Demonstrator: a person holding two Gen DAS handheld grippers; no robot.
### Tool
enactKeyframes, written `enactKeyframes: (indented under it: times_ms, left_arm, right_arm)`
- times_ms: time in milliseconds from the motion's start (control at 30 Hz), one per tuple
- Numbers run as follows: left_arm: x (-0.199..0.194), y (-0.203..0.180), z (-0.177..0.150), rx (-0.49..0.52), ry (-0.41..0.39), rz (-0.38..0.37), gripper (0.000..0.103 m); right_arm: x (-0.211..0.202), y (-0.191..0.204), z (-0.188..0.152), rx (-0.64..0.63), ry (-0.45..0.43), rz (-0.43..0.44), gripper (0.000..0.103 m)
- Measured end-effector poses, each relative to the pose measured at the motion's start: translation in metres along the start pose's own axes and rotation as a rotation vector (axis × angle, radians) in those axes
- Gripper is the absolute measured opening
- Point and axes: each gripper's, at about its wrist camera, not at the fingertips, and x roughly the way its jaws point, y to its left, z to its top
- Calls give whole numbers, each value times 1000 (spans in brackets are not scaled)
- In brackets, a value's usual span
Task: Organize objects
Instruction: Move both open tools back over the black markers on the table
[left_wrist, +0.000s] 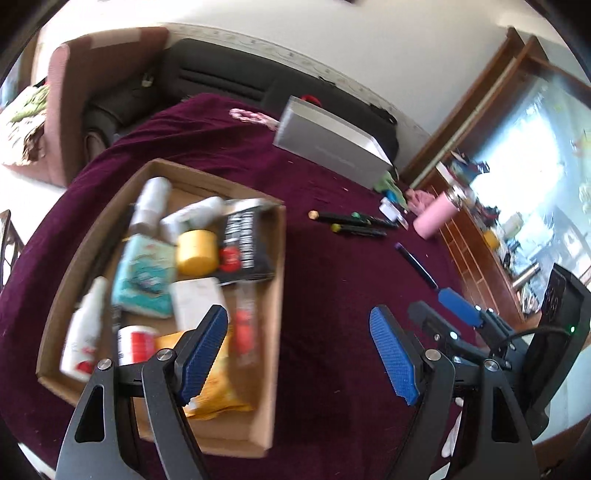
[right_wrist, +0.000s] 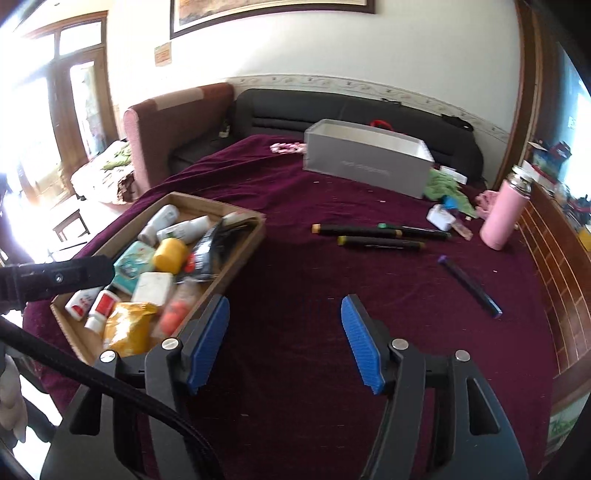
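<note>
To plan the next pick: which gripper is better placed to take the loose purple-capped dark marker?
Right gripper, probably: the purple-capped dark marker lies on its side; the left gripper hovers by the cardboard tray.

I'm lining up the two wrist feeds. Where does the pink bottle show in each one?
Left wrist view: pink bottle at right of centre, near the table's right edge, just right of the black markers.
Right wrist view: pink bottle at far right, standing upright, again right of the markers.
Shared landmark: the grey box at the far side of the maroon cloth.
</note>
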Motion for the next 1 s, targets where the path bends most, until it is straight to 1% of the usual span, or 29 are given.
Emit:
enactKeyframes:
  times_ms: [133, 167, 233, 333, 367, 467, 567, 633, 700, 733, 800, 900, 1000]
  left_arm:
    - [17, -41, 16, 79, 13, 15, 74]
    - [21, -51, 22, 99, 12, 20, 74]
    - [29, -72, 38, 149, 2, 22, 74]
    - [40, -104, 64, 235, -28, 46, 74]
    - [47, -115, 74, 264, -36, 49, 74]
    - [67, -133, 96, 300, -20, 30, 74]
    - [98, -151, 112, 340, 14, 23, 74]
    - [128, -163, 116, 375, 70, 36, 74]
    - [165, -169, 115, 407, 156, 33, 74]
    - [179, -170, 113, 415, 176, 50, 74]
    - [207, -169, 106, 436, 209, 59, 74]
    - [239, -165, 101, 472, 236, 104, 74]
    - [262, -161, 101, 519, 236, 150, 74]
  right_arm:
    - [1, -37, 3, 24, 2, -51, 65]
    - [3, -50, 4, 28, 5, -70, 66]
    - [7, -73, 8, 46, 21, -81, 66]
    - [14, -135, 15, 159, 52, -89, 66]
    - [17, -164, 16, 229, 58, -91, 66]
    - [20, -231, 13, 409, 68, -47, 66]
    - [25, -271, 7, 522, 65, -32, 66]
    - [29, -286, 3, 576, 56, -18, 66]
    - [38, -298, -1, 625, 39, 3, 66]
    - [43, -301, -2, 641, 32, 8, 66]
    - [56, -308, -6, 673, 22, 22, 67]
    - [70, -317, -15, 722, 17, 54, 66]
    - [79, -325, -26, 753, 18, 68, 66]
